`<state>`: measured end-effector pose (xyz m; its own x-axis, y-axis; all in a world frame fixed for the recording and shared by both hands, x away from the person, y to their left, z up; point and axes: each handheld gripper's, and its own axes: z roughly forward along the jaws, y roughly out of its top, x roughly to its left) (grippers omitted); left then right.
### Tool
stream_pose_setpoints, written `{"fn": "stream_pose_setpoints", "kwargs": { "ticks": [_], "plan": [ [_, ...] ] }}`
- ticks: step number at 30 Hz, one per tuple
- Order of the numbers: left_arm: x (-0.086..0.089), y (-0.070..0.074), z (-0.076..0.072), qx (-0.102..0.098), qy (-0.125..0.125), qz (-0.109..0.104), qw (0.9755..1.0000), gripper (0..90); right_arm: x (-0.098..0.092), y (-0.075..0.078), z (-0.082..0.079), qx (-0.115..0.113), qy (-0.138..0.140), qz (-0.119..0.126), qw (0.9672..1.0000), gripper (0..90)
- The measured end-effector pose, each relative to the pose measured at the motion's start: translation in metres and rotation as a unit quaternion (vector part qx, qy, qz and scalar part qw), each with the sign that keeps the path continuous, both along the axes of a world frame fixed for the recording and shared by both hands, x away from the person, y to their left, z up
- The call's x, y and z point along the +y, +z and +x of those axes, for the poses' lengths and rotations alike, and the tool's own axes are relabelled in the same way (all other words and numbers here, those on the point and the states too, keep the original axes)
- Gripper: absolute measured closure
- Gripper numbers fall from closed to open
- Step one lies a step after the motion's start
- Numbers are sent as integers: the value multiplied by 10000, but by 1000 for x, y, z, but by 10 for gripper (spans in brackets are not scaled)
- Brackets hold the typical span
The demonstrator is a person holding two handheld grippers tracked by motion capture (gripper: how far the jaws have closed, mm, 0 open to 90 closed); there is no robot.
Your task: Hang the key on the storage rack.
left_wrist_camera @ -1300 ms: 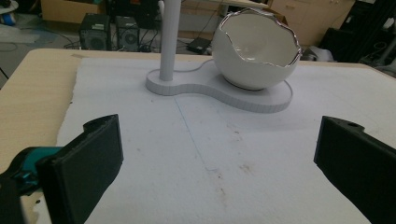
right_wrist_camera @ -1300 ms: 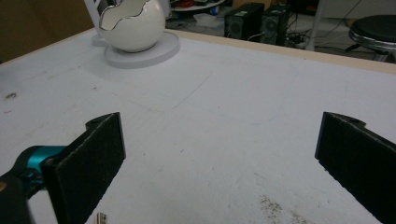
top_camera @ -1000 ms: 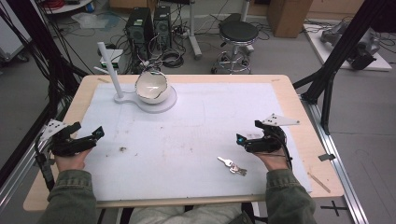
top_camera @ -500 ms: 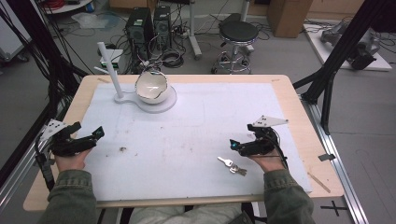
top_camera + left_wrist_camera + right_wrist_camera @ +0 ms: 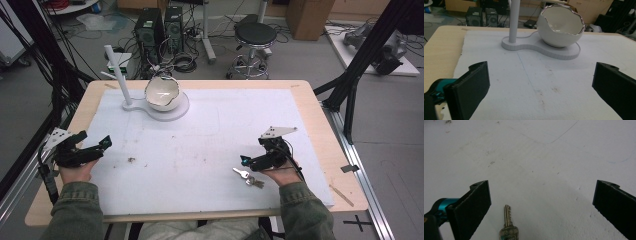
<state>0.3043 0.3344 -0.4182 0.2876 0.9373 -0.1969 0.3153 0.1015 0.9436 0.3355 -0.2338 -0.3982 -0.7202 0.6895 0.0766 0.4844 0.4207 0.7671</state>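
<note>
Your right gripper (image 5: 246,161) hangs right over the keys (image 5: 248,177), jaws spread wide and holding nothing. In the right gripper view the key (image 5: 508,225) lies flat on the white mat (image 5: 225,135), blade pointing away, nearer the left jaw than the right, so the wide opening leaves room to straddle it; shifting toward that side would likely centre it before you close. The keys rest near the mat's front edge, beside your right hand (image 5: 280,172). Across the mat from the keys, your left gripper (image 5: 102,145) sits low with its jaws also wide and empty, apparently just parked clear of the work. Farthest from the keys stands the white bowl (image 5: 162,93) with its jagged rim, resting on a stand (image 5: 129,105) with an upright post, a likely destination.
</note>
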Motion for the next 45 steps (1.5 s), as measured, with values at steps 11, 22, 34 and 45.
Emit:
{"fn": "stream_pose_setpoints", "kwargs": {
  "ticks": [11, 22, 34, 45],
  "plan": [
    [0, 0, 0, -12, -2, 16, 10000, 17, 14, -9, 0, 331, 287, -458, 9980, 5],
    [0, 0, 1, 2, 1, 7, 10000, 17, 28, -17, -2, 659, 538, -1001, 9913, 6],
    [0, 0, 0, 6, 23, 44, 10000, 17, 44, -21, -6, 864, 715, -1628, 9803, 69],
    [0, 0, 0, 12, 46, 67, 10000, 17, 59, -19, -3, 1181, 990, -2048, 9666, 442]
  ]
}}
